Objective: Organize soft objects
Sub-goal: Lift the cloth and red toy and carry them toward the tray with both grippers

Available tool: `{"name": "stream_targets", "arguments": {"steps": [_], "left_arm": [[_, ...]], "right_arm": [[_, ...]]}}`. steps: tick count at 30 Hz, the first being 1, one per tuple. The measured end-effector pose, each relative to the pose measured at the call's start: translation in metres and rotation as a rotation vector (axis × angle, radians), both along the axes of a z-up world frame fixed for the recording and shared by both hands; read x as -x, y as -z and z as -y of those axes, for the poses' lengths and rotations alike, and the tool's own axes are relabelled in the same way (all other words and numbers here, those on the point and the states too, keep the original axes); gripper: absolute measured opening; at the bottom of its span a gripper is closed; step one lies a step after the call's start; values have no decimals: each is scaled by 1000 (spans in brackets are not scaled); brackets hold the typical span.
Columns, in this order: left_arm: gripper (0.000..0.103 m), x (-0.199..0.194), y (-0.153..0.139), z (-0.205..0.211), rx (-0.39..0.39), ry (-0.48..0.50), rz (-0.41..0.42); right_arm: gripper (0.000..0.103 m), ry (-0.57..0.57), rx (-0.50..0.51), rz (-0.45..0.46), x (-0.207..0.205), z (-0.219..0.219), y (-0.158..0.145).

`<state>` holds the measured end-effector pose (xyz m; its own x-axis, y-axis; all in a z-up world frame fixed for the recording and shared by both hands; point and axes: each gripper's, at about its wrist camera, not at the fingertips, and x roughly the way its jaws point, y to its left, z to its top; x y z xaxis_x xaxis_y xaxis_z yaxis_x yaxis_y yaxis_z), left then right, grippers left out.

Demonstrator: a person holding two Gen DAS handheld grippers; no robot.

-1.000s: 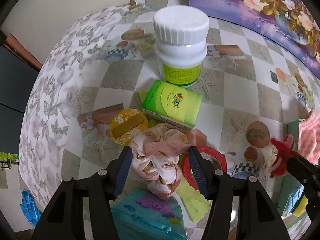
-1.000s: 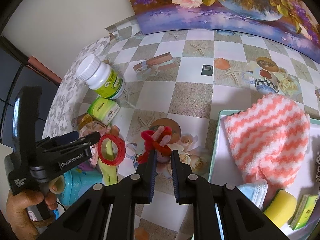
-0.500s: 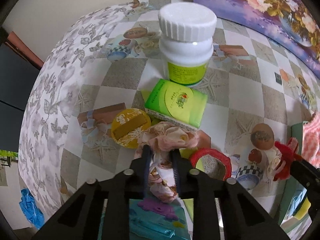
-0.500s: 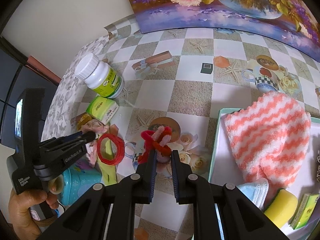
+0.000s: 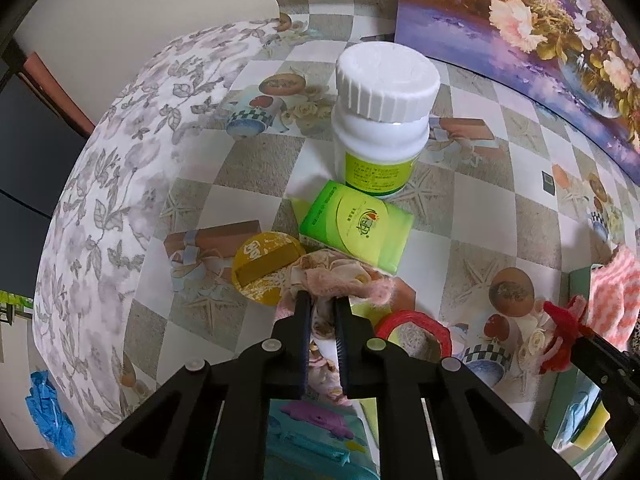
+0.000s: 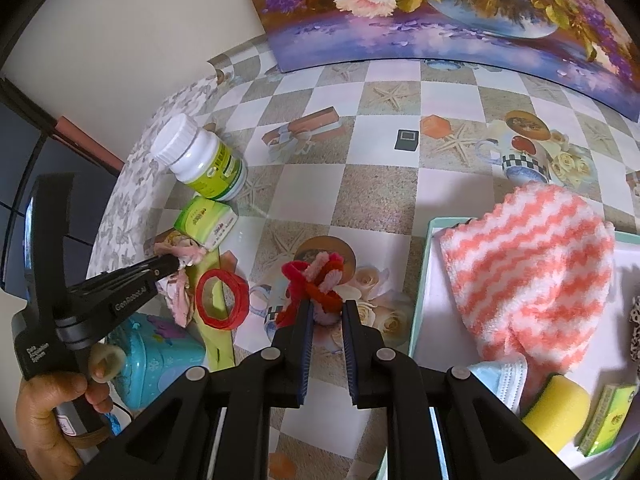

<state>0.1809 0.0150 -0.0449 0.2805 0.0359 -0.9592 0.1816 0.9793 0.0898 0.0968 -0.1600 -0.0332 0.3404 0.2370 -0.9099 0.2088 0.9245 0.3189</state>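
My left gripper (image 5: 322,300) is shut on a pink fabric scrunchie (image 5: 340,284) lying on the table beside a green tissue pack (image 5: 356,226); the same scrunchie shows in the right wrist view (image 6: 180,280). My right gripper (image 6: 325,304) is shut on a red and pink pipe-cleaner bundle (image 6: 316,280), held just above the table left of a pale green tray (image 6: 424,272). The bundle also shows at the right edge of the left wrist view (image 5: 560,324). The tray holds an orange-striped towel (image 6: 532,264), a face mask (image 6: 500,376), a yellow sponge (image 6: 556,408) and a green pack (image 6: 608,412).
A white pill bottle (image 5: 380,120) stands behind the tissue pack. A yellow round lid (image 5: 268,266), a red ring (image 5: 416,330) and a teal plastic toy (image 6: 156,356) lie close around the scrunchie. A flower painting (image 6: 440,12) leans at the back. The table edge drops off at left.
My left gripper's fingers have closed from wide open onto the pink scrunchie. The right gripper with the pipe-cleaner bundle has barely moved.
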Motion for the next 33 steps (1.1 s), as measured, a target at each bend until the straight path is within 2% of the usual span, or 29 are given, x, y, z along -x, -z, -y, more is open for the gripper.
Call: {"name": "stream_targets", "arguments": {"steps": [9, 19, 22, 26, 33], "left_arm": [[11, 2, -26, -3, 45, -10, 51], [11, 23, -107, 3, 173, 7, 222], [11, 31, -122, 9, 219, 28, 249], [11, 46, -137, 28, 230, 67, 282], [11, 70, -145, 77, 266, 173, 278]], "right_arm": [[15, 9, -4, 22, 2, 3, -12], [15, 62, 22, 150, 27, 28, -69], [15, 105, 33, 169, 41, 46, -81], [15, 185, 75, 175, 64, 76, -93], [15, 340, 142, 145, 103, 140, -99]]}}
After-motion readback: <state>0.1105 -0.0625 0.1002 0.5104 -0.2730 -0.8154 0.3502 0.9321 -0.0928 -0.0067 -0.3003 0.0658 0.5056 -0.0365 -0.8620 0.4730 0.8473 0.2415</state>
